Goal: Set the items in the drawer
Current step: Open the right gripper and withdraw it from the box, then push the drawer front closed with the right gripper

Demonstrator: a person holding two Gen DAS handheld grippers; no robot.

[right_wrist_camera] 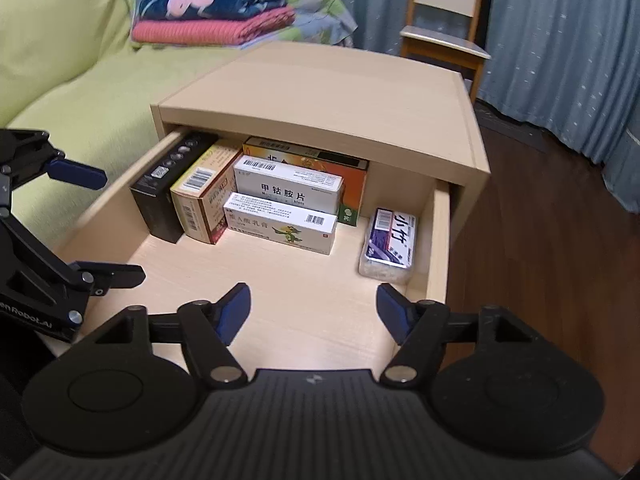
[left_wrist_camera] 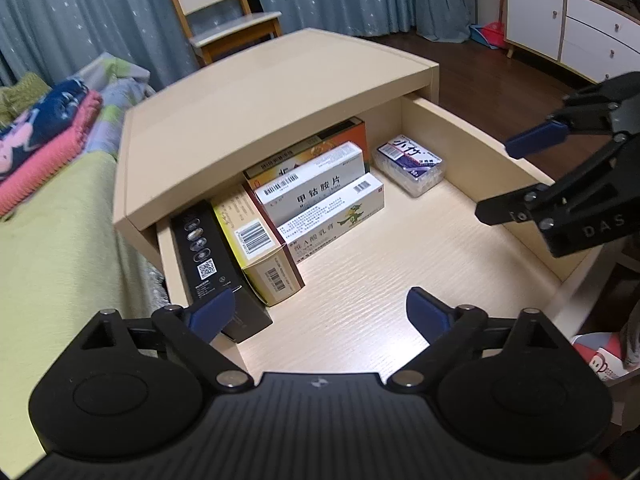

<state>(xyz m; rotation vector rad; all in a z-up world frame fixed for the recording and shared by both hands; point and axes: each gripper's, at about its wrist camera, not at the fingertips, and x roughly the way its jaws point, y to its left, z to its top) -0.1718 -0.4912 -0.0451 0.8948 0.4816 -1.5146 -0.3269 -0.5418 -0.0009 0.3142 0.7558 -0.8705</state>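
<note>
1. the drawer (right_wrist_camera: 438, 216) is sitting pulled out of the small wooden cabinet (right_wrist_camera: 320, 92), and the stuff is looking like it's already inside.
2. along the back edge: a black box (right_wrist_camera: 160, 200) is hugging the back left corner, a yellow box (right_wrist_camera: 202, 196) is touching it, then two white boxes (right_wrist_camera: 280, 208) are stacked stepwise in front of an orange box (right_wrist_camera: 352, 184).
3. a clear plastic pack (right_wrist_camera: 390, 240) is lying against the right wall, apart from the boxes.
4. the left gripper (left_wrist_camera: 320, 314) is hovering over the front left part of the drawer, fingers spread wide, carrying nothing.
5. the right gripper (right_wrist_camera: 314, 312) is hovering over the front edge too, fingers spread, also carrying nothing.
6. my read: the placing part is looking done or nearly done. can't tell if more items are waiting somewhere out of view. the drawer isn't pushed shut yet, so that's probably what's left.
</note>
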